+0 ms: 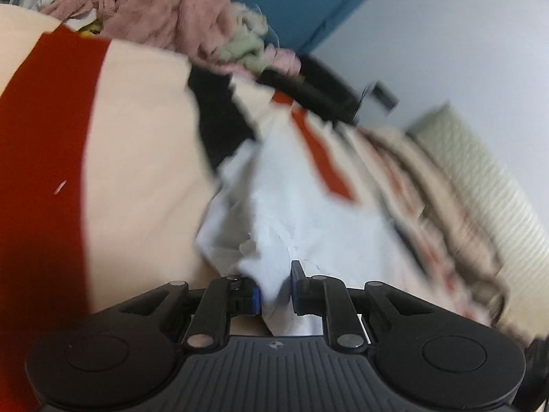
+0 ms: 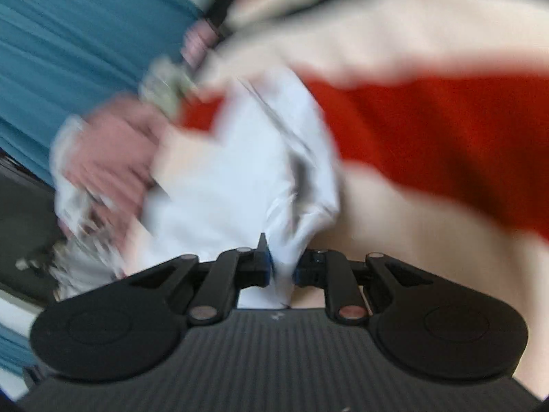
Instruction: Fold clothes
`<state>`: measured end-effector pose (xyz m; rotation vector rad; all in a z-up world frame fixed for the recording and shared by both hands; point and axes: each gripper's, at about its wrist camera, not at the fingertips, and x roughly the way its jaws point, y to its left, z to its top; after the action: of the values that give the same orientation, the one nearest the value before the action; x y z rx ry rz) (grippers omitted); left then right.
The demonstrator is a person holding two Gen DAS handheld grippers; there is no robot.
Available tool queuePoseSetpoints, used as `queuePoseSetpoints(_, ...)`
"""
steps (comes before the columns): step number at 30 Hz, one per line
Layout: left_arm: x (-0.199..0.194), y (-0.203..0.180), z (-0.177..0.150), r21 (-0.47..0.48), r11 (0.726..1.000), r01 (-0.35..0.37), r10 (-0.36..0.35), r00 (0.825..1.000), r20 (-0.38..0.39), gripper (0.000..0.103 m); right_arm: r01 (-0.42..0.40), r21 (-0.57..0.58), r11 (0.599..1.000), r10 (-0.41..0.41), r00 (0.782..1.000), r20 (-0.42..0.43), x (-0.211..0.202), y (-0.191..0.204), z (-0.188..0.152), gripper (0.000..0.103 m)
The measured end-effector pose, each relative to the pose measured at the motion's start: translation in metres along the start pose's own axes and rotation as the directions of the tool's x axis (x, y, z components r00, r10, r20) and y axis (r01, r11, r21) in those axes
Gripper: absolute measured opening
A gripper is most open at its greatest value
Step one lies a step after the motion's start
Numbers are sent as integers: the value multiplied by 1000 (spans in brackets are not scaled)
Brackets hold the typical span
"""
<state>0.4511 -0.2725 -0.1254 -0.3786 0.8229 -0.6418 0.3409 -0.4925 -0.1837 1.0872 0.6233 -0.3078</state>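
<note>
Crumpled white garment over cream-and-red bedding, blurred, apparently stretching away lengthwise, left gripper and right gripper each clamped on its near edge.

Left claw: fingers drawn close, blue pads facing each other across a narrow gap filled by a pinched fold of white cloth. Linkage arms angled inward, body level at bottom of view. Right claw: fingers likewise drawn close, clamped on a gathered bunch of the same white cloth, which rises forward from between the fingertips. Right view heavily blurred; pad detail not discernible there. No hand or wrist visible.
</note>
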Motion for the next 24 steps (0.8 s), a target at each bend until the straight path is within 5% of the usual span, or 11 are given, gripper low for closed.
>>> queuePoseSetpoints(7, -47, -45, -4, 208, 975, -83, 83, 997, 6, 22, 102, -70, 992, -106, 993, -58, -34, 22, -2, 19)
queuePoseSetpoints(12, -130, -82, -23, 273, 957, -99, 85, 994, 65, 27, 54, -195, 979, -58, 998, -19, -102, 57, -26, 19)
queuePoseSetpoints(15, -180, -104, -35, 311, 944, -111, 83, 991, 100, 39, 32, -277, 960, -30, 999, 11, -147, 76, -43, 20)
queuePoseSetpoints(18, -229, -127, -47, 348, 929, -124, 81, 988, 135, 52, 42, -368, 929, -19, 998, 66, -194, 91, -60, 38)
queuePoseSetpoints(19, -246, -134, -51, 360, 924, -128, 79, 986, 147, 60, 40, -390, 920, -8, 997, 83, -206, 95, -65, 51)
queuePoseSetpoints(21, -279, -149, -59, 384, 913, -137, 76, 982, 170, 92, 25, -428, 903, 24, 994, 109, -233, 97, -77, 79)
queuePoseSetpoints(22, -296, -155, -64, 392, 909, -140, 73, 980, 183, 95, 22, -446, 895, 38, 992, 124, -247, 98, -84, 90)
queuePoseSetpoints(24, -331, -160, -79, 401, 904, -147, 63, 975, 214, 100, 23, -486, 874, 57, 987, 148, -269, 98, -99, 91)
